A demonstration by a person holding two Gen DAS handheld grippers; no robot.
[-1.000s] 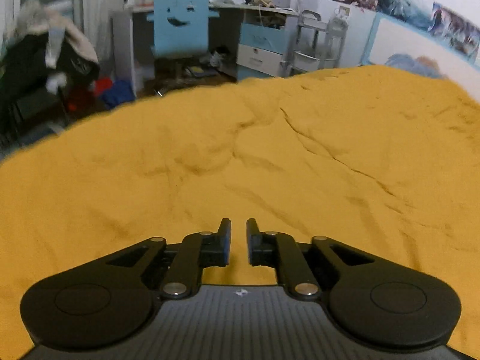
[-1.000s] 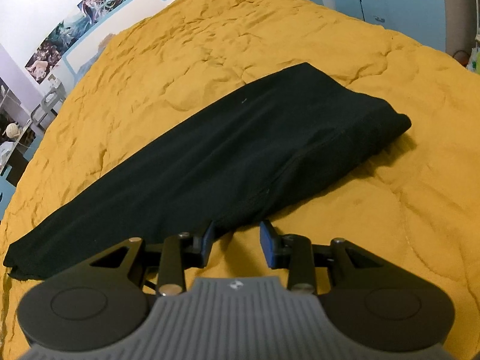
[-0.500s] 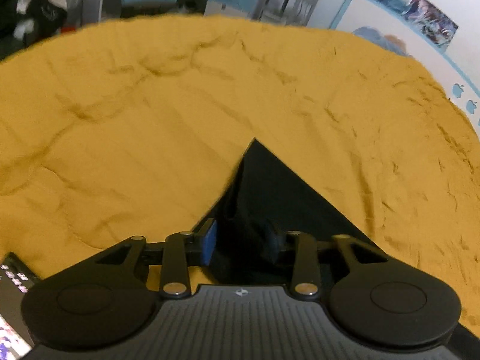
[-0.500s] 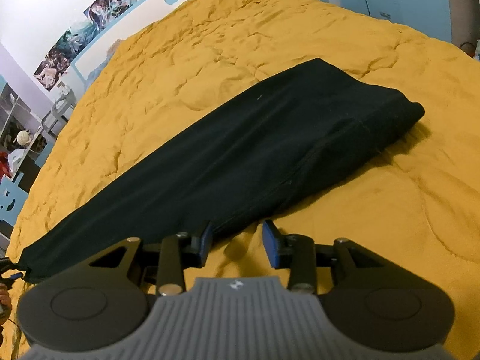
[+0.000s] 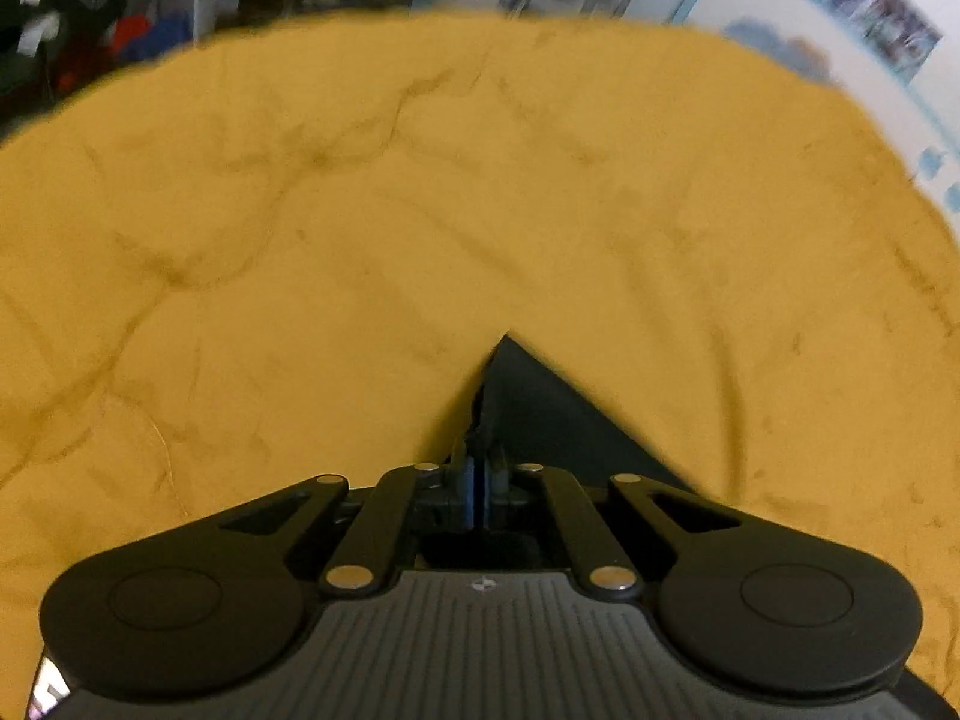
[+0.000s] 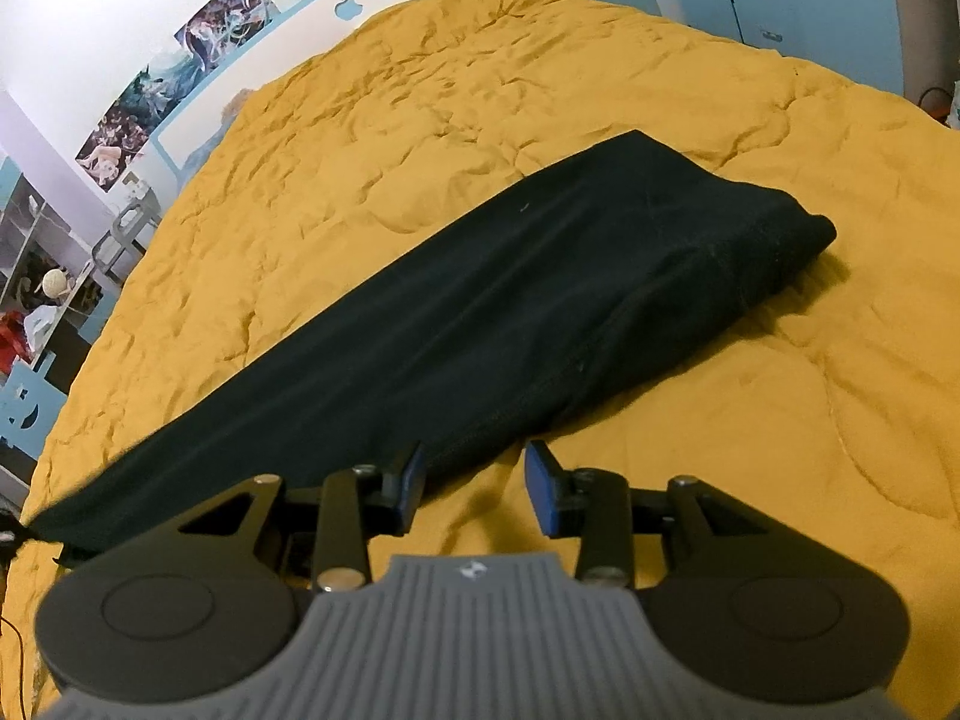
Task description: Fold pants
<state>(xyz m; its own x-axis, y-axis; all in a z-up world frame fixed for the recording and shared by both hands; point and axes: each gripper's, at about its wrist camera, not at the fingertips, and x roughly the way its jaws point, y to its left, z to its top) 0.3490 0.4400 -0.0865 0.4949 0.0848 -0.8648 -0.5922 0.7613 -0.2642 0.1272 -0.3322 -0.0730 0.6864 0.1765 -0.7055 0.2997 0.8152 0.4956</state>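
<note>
1. The black pants [image 6: 480,312] lie on the yellow bedspread [image 6: 540,78], already doubled leg on leg, running from the waistband end at the far right down to the cuff end at the near left.
2. The left gripper [image 5: 477,480] has changed most: a second ago it hung nearly closed over bare bedspread, half a second ago it straddled the cuff corner [image 5: 528,396] with its jaws apart, and now its blue pads meet on that dark fabric, pinching the hem.
3. The left wrist view is smeared, which suggests the hand is moving; whether the cuff has left the bed cannot be told.
4. The right gripper [image 6: 474,486] is unchanged, fingers spread wide and holding nothing, hovering over the bedspread just beside the near edge of the pants around mid-leg.
5. Judged from this, the cuff end is now secured, so the next fold, carrying the cuffs toward the waistband, can begin.
</note>
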